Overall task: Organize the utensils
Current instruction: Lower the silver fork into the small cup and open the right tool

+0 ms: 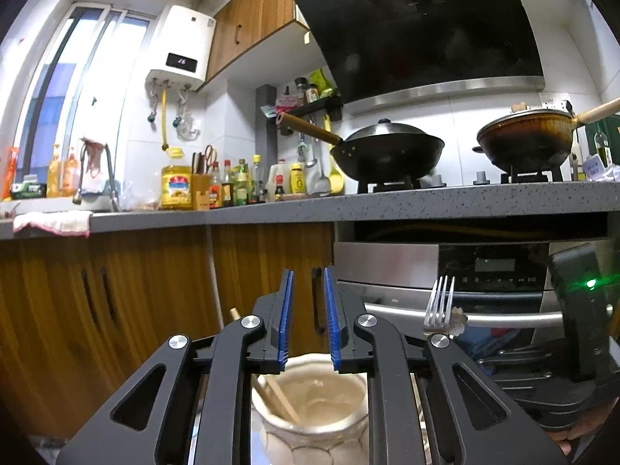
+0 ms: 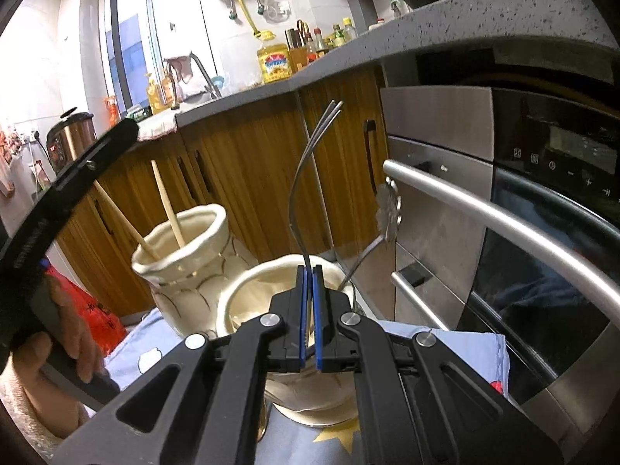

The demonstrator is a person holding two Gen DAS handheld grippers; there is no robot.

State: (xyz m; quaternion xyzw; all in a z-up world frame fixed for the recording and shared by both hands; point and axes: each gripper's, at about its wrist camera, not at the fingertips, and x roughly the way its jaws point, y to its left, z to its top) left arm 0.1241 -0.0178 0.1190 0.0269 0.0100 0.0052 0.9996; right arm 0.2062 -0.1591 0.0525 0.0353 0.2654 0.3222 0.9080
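Right gripper [image 2: 309, 317] pinches a fork [image 2: 298, 193] by its handle, tines up at twelve o'clock, right over the near jar [image 2: 248, 290]. A spoon [image 2: 387, 209] already stands in it at two o'clock. Chopsticks [image 2: 166, 201] sit sorted in the far jar [image 2: 186, 240] at ten. Left gripper [image 1: 308, 317] hovers, jaws spread, empty. Fork's drop remains, I'd say.

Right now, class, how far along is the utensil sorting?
Done: two chopsticks stand in the taller ceramic jar, and a flower-ended utensil sits in the nearer jar. In hand: the right gripper clamps a fork above that jar. Left: release it. The left gripper is open, empty.
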